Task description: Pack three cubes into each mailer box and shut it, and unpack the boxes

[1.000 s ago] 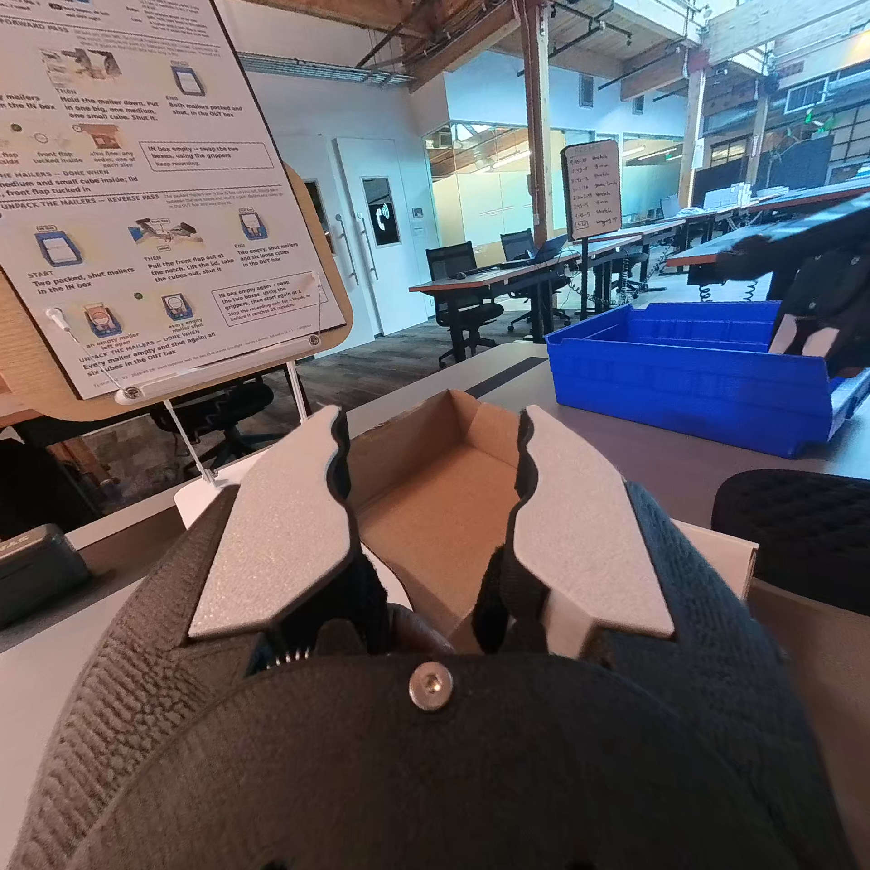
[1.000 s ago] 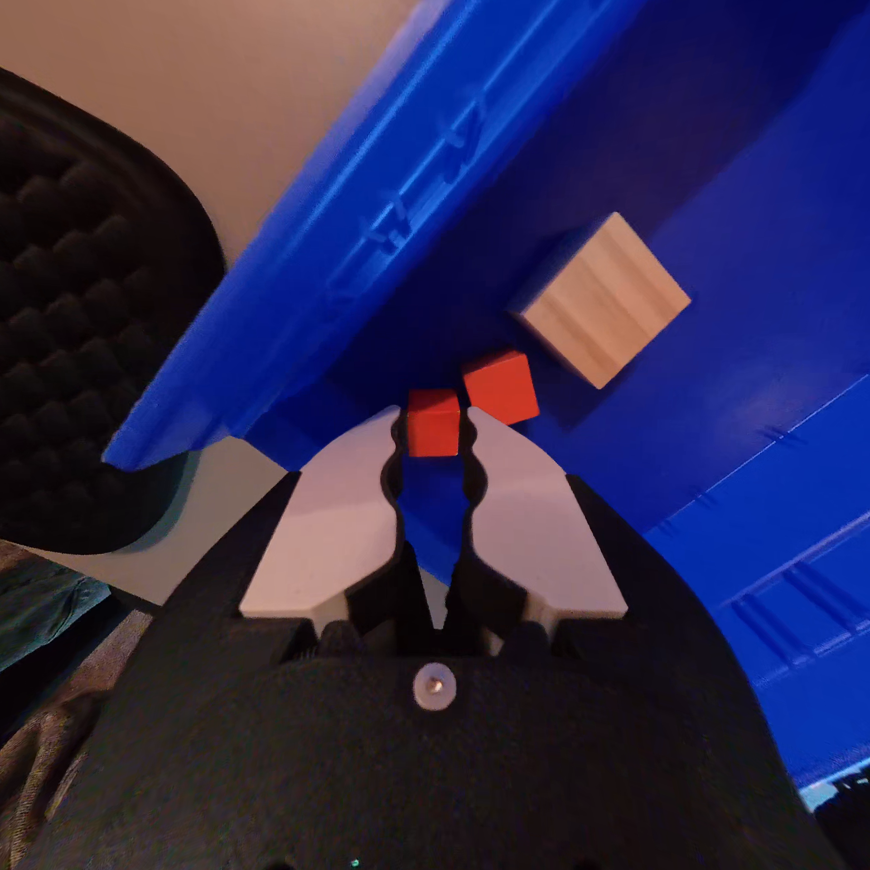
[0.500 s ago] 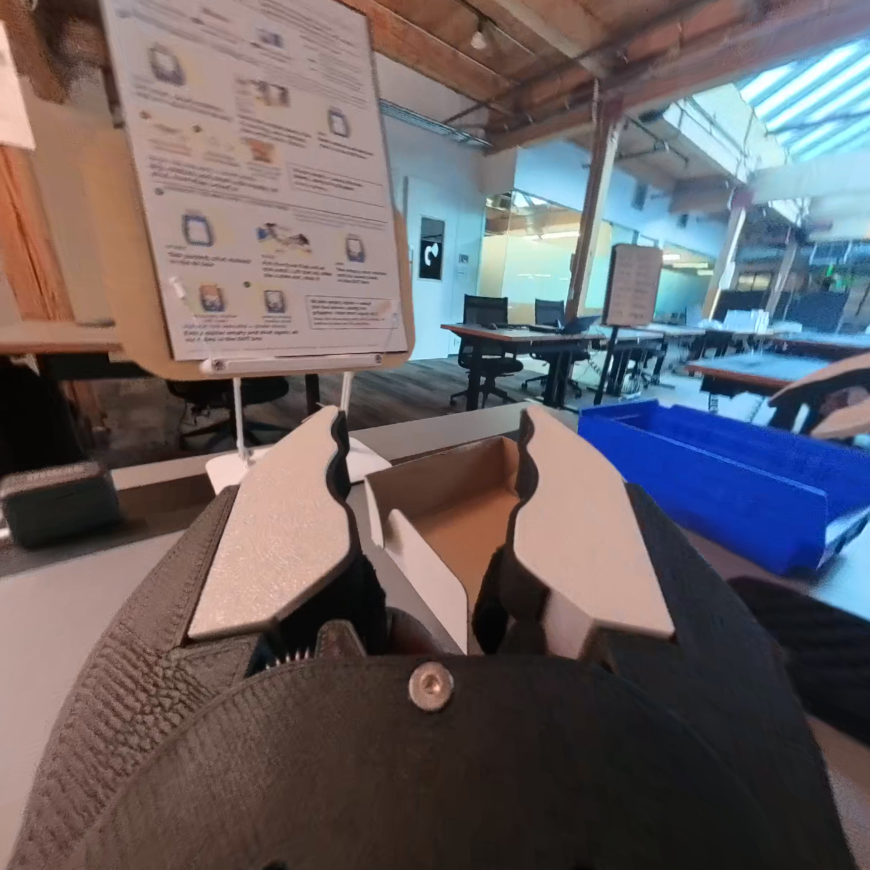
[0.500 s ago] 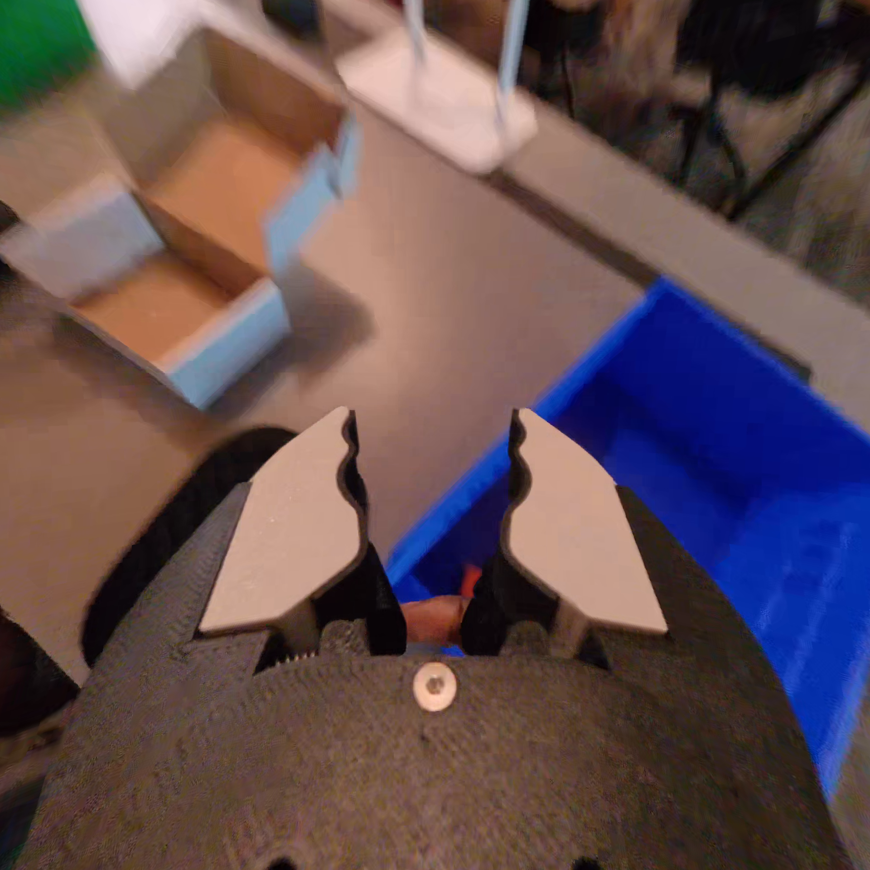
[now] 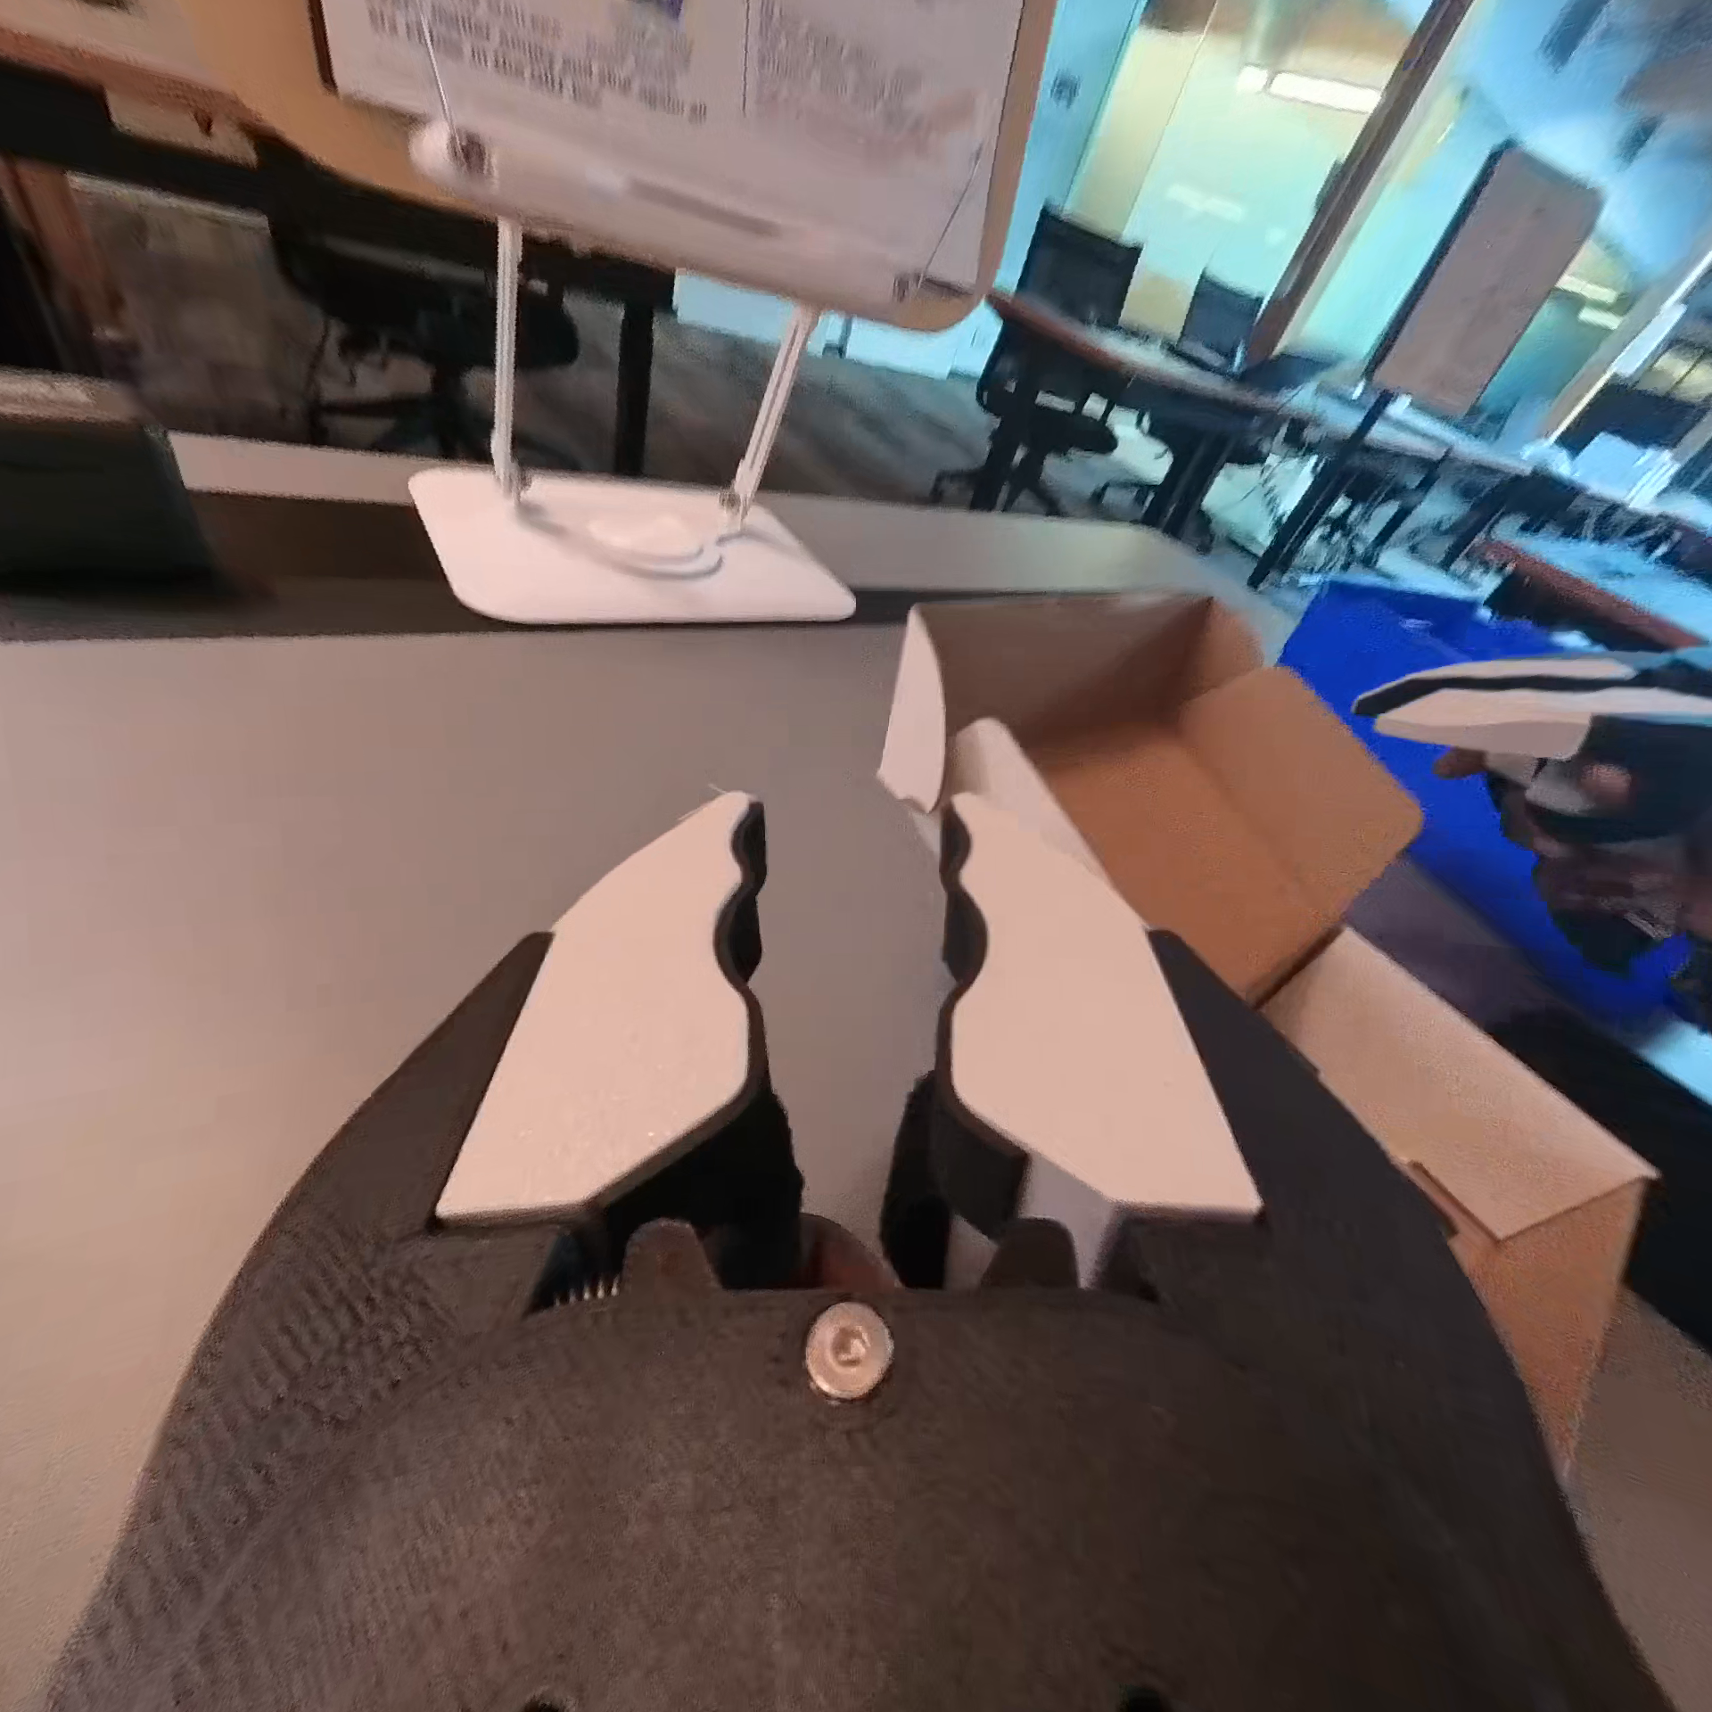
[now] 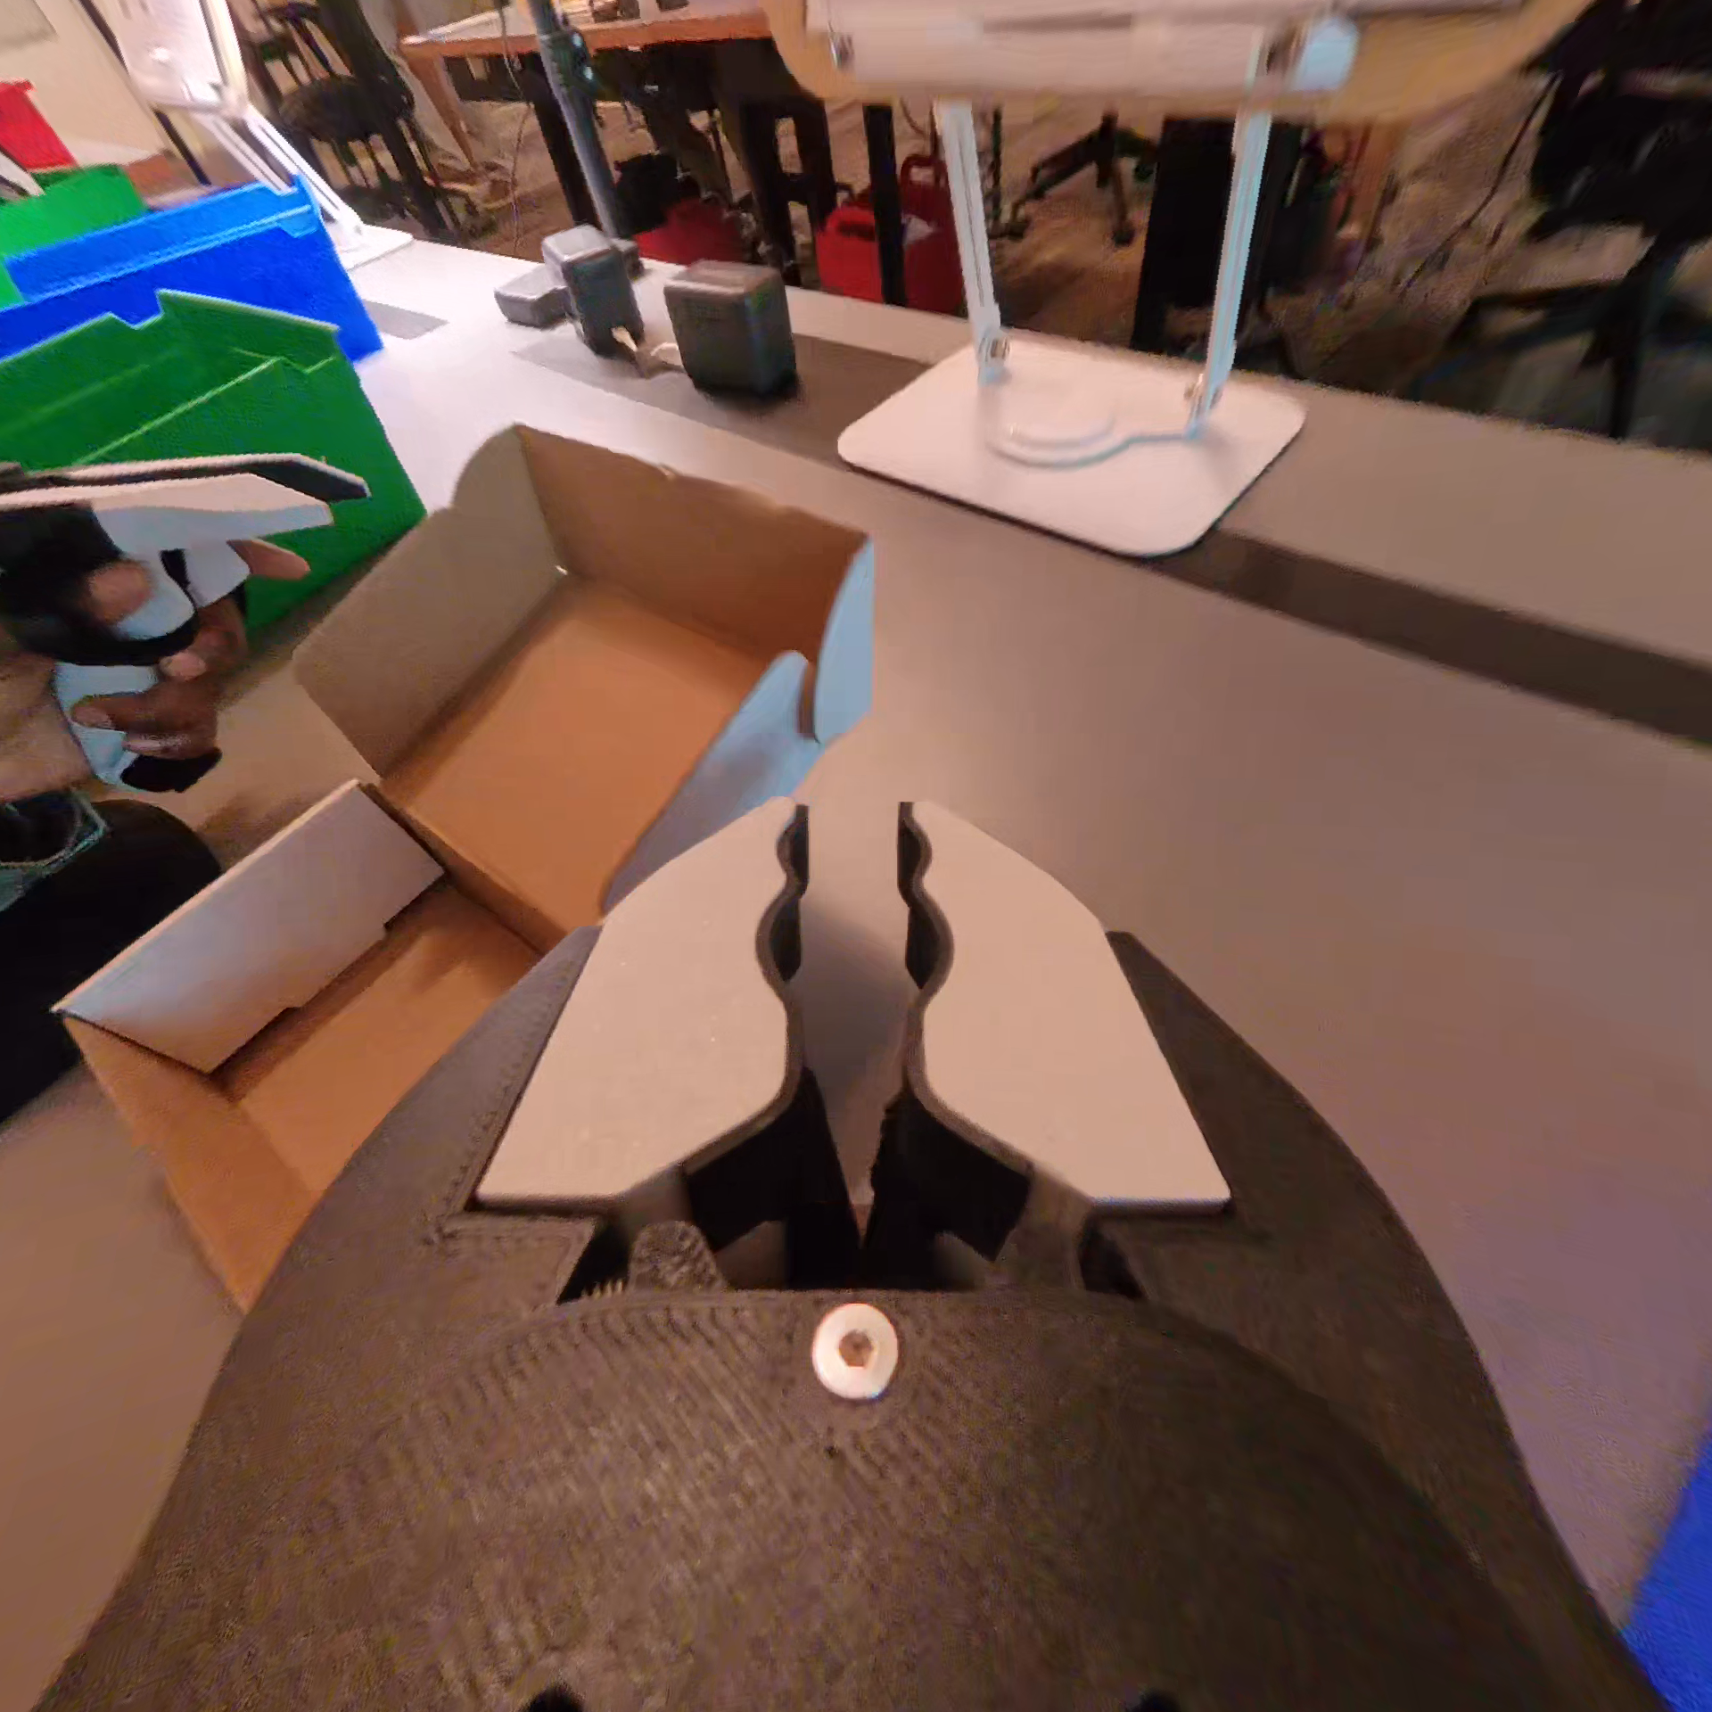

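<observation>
An open mailer box (image 6: pixel 574 723) lies on the grey table, brown inside and white outside, with its lid (image 6: pixel 250 936) folded back toward me. No cube shows inside it. It also shows in the left wrist view (image 5: pixel 1158 787), to the right of my left gripper (image 5: pixel 852 815), which is open, empty and over bare table. My right gripper (image 6: pixel 852 815) is empty, its jaws a narrow gap apart, just right of the box. Each gripper shows side-on in the other's view: left (image 6: pixel 324 486), right (image 5: pixel 1380 713).
A blue bin (image 5: pixel 1390 648) stands beyond the box, its corner by my right gripper (image 6: pixel 1677 1575). A green bin (image 6: pixel 185 398) and another blue bin (image 6: pixel 185 259) stand at the left. A white stand base (image 6: pixel 1075 445) and dark grey devices (image 6: pixel 732 324) sit at the table's back. There is about 25 cm between the tips of the two grippers.
My right gripper let go of the small red cube in the blue bin, swung out to the table beside the box, and narrowed its jaws. My left gripper drew back off the box wall.
</observation>
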Demonstrator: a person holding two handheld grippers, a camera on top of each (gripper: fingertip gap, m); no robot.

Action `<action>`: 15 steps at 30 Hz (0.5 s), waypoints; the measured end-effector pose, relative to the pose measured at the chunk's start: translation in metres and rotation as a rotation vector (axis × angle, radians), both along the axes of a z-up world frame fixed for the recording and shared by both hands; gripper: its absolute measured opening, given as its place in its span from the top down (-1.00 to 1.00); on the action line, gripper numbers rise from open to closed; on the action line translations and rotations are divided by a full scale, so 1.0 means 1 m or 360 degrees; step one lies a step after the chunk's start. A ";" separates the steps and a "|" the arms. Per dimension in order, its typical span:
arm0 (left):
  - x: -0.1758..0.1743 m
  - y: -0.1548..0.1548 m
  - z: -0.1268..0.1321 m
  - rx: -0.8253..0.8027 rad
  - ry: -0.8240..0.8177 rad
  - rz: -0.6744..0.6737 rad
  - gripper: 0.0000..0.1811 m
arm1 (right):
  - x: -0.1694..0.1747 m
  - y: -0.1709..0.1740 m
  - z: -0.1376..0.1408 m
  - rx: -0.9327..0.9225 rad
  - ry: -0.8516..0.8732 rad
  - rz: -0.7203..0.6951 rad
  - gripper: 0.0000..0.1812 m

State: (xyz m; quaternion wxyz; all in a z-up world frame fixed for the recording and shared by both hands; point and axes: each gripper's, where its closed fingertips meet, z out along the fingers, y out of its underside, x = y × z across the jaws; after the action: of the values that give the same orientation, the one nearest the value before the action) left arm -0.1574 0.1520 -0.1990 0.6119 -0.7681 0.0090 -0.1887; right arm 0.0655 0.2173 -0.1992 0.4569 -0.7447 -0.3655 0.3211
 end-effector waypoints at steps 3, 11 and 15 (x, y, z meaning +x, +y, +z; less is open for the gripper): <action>0.010 0.002 -0.018 -0.0122 0.0038 -0.0087 0.66 | -0.001 0.002 -0.014 -0.0133 0.0162 0.0015 0.95; 0.038 -0.004 -0.019 -0.0099 0.0058 -0.0326 0.66 | -0.020 -0.025 -0.020 -0.0180 0.0193 0.0300 0.96; 0.049 -0.008 -0.020 -0.0066 0.0250 -0.0398 0.69 | -0.025 -0.035 -0.023 -0.0196 0.0180 0.0393 0.97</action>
State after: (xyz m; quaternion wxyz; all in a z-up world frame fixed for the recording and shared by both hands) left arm -0.1080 0.1441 -0.2191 0.5651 -0.7858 0.1486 -0.2029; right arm 0.0400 0.1821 -0.2219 0.3873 -0.7013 -0.4076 0.4381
